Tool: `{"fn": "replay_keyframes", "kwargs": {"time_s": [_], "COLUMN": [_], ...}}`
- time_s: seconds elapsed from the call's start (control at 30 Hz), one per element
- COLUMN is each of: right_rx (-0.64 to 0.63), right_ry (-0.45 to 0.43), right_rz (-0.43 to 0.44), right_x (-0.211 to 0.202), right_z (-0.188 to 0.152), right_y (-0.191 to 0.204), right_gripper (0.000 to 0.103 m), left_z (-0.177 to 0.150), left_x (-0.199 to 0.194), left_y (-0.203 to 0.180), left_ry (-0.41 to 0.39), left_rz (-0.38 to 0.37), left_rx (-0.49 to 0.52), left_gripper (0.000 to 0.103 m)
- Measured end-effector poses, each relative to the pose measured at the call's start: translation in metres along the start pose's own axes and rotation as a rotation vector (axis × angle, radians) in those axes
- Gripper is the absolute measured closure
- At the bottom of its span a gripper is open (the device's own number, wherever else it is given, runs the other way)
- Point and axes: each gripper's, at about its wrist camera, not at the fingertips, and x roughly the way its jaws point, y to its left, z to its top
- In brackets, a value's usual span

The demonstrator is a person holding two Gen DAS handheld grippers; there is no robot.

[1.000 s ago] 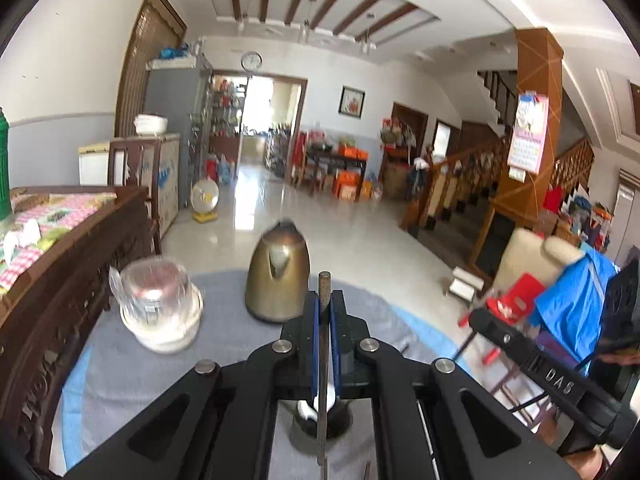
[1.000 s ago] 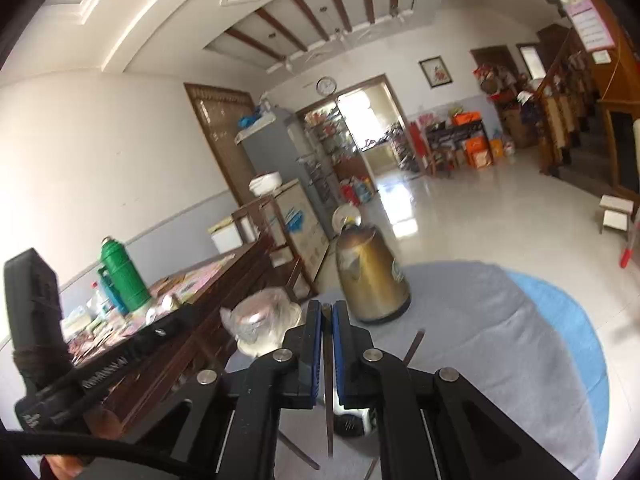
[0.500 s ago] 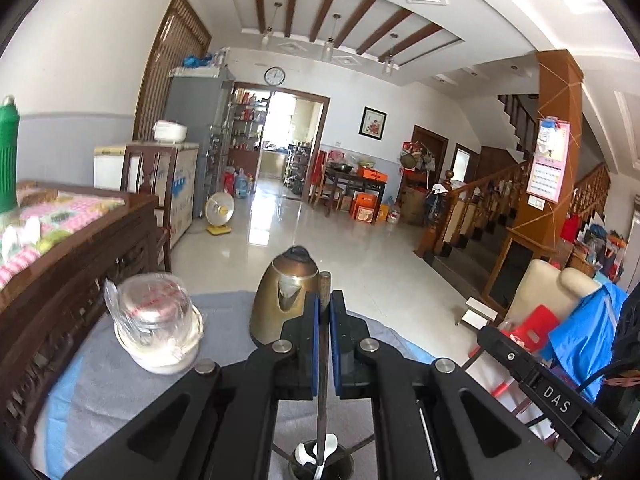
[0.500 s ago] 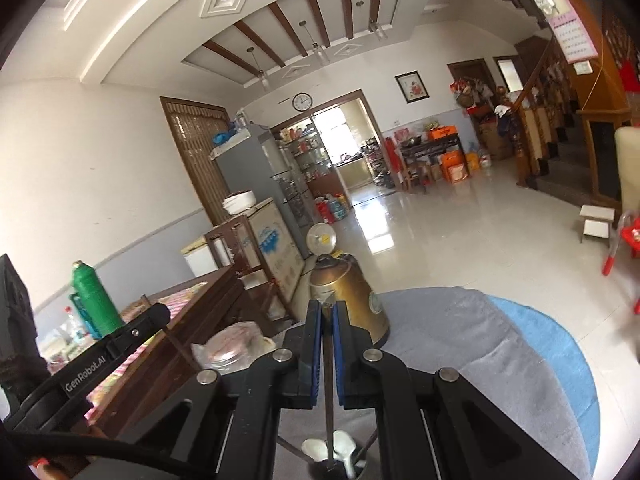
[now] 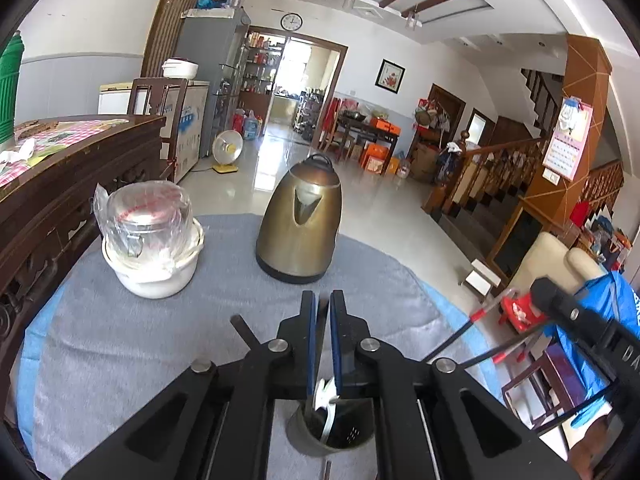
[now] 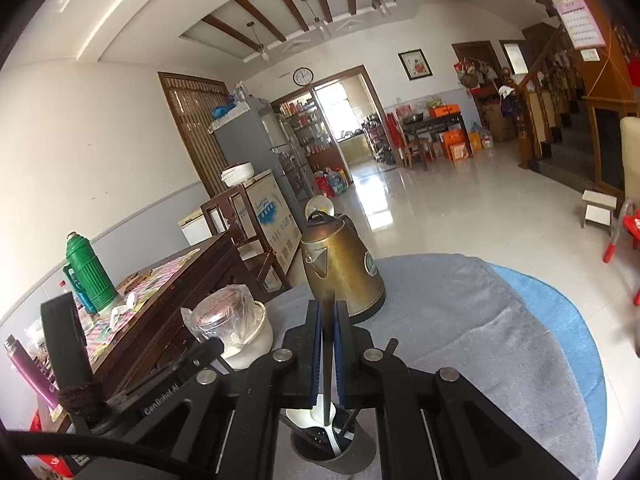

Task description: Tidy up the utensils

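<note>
Since half second ago we tip both grippers down. Left gripper (image 5: 322, 344) and right gripper (image 6: 329, 350) each pinch upright chopstick (image 6: 328, 308), long axis vertical, directly above utensil cup (image 5: 320, 438) near desk's (image 5: 120, 340) near edge. Left chopstick (image 5: 321, 350) sits lower.

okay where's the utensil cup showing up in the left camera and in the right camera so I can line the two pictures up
Left wrist view: the utensil cup sits at bottom centre, just below the left gripper, with a white spoon inside.
Right wrist view: the utensil cup is again at bottom centre, under the right gripper.
Shared landmark: the brass kettle stands beyond the cup on the grey cloth in both.
</note>
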Motion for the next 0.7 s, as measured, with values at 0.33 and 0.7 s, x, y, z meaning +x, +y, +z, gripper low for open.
{"fn": "replay_keyframes", "kwargs": {"time_s": [0.33,0.7], "right_rx": [-0.007,0.023], "right_ry": [-0.005,0.309], "right_rz": [0.021,-0.010], "right_x": [-0.013,0.007], "right_z": [-0.001,-0.069], "right_y": [-0.002,-0.070], "right_gripper": [0.097,0.028], "left_z": [-0.017,-0.108], "left_x": [-0.045,-0.067], "left_y": [0.027,0.048], "left_ry": [-0.054,0.083], "left_rz": [0.033,0.064], "left_rx": [-0.025,0.054], "left_gripper": [0.049,0.043]}}
